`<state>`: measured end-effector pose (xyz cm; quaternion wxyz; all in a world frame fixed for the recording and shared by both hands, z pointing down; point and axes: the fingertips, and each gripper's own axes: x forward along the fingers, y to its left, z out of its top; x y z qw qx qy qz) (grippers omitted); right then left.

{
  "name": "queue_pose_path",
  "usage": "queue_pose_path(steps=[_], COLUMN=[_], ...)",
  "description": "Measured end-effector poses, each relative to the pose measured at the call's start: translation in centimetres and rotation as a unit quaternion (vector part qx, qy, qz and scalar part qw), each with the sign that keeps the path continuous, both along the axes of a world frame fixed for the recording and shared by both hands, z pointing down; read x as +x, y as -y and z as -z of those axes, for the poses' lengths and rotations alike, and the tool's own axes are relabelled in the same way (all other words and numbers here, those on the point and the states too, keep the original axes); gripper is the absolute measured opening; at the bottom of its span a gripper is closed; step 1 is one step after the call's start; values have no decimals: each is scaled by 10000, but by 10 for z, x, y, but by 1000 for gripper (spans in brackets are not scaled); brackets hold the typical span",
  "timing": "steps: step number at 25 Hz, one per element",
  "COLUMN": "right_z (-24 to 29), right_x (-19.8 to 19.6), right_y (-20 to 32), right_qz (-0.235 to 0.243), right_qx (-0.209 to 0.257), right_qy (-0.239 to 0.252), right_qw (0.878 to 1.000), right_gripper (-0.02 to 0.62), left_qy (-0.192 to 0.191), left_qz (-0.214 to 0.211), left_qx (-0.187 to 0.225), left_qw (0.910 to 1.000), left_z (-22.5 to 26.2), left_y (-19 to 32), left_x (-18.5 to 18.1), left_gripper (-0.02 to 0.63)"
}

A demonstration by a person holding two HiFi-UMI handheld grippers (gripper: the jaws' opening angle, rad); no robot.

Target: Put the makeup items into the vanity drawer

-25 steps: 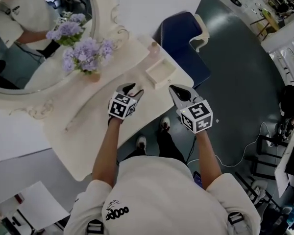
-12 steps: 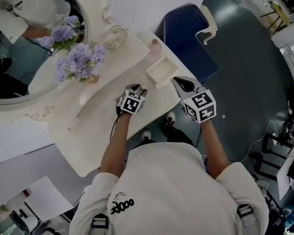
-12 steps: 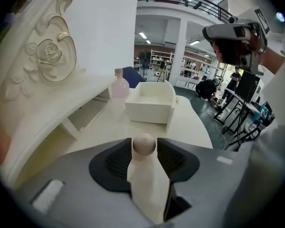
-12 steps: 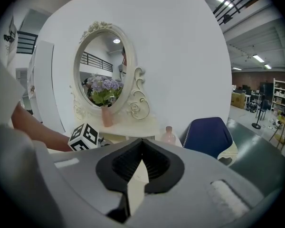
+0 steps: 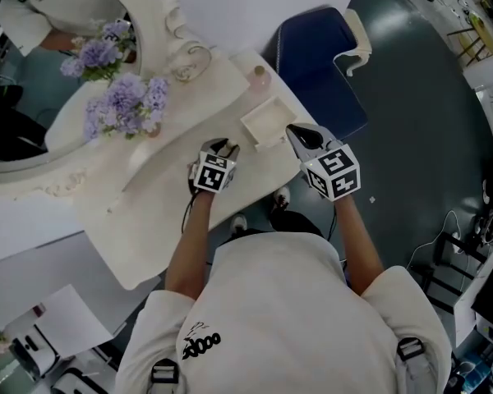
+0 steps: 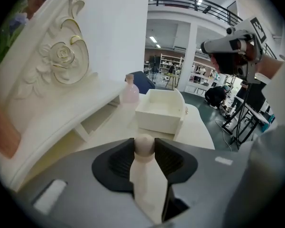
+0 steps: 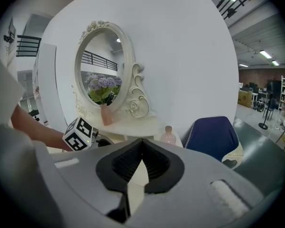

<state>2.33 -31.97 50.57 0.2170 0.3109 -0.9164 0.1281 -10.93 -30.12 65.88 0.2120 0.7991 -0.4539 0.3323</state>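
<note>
A small beige makeup item with a round top (image 6: 143, 145) stands on the cream vanity top (image 5: 148, 212). My left gripper (image 6: 144, 144) has just been closing, and its pads now press on that round top from both sides. In the head view the left gripper (image 5: 223, 148) is low over the tabletop near the front edge. An open white drawer box (image 5: 265, 121) sits just beyond it, with a pink bottle (image 5: 260, 77) behind. My right gripper (image 5: 298, 135) hovers at the box's right edge, its tips together with nothing between them (image 7: 142, 148).
An oval mirror (image 5: 33, 72) with a scrolled frame and a vase of purple flowers (image 5: 123, 105) stand at the back left of the vanity. A blue chair (image 5: 316, 60) is on the floor past the table's right end. A white wall backs the table.
My left gripper has dropped to the tabletop and its jaws have narrowed around the beige item. The right gripper has shifted closer to the white box.
</note>
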Motion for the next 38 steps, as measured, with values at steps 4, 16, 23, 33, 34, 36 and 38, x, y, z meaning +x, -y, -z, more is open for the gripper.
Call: queue_pose_path(steps=[4,16,23,33,34,36,38], right_z=[-4,-13,-18,-16,-14,-8,-3], right_x=[9,36,48,58,59,59,57], right_y=[11,45,58,66,66,64,60], right_qz=[-68,-56,164,221,220,204,177], right_qx=[-35,-108,-123,-21,8,73,135], right_qy=[83,136,24,-132,-146,-156,-152], right_qw=[9999,9998,9998,9997,9997,9996,9996], right_gripper=[4,3,3,3,3,3,3], left_qy=[-136,-201,140,467,464,423,380], left_qz=[243,-530,-821,-926,-919,-920,-921], left_qx=[360,719,407,187,212,282,369], left_qw=[9990,9958,9957,9944,9945,9945,9943], left_z=[32,69,39,8,9,15,24], left_y=[17,89,117,128,128,128,125], left_x=[-1,85,113,120,121,123,120], left_gripper=[149,150,152,183,184,187,195])
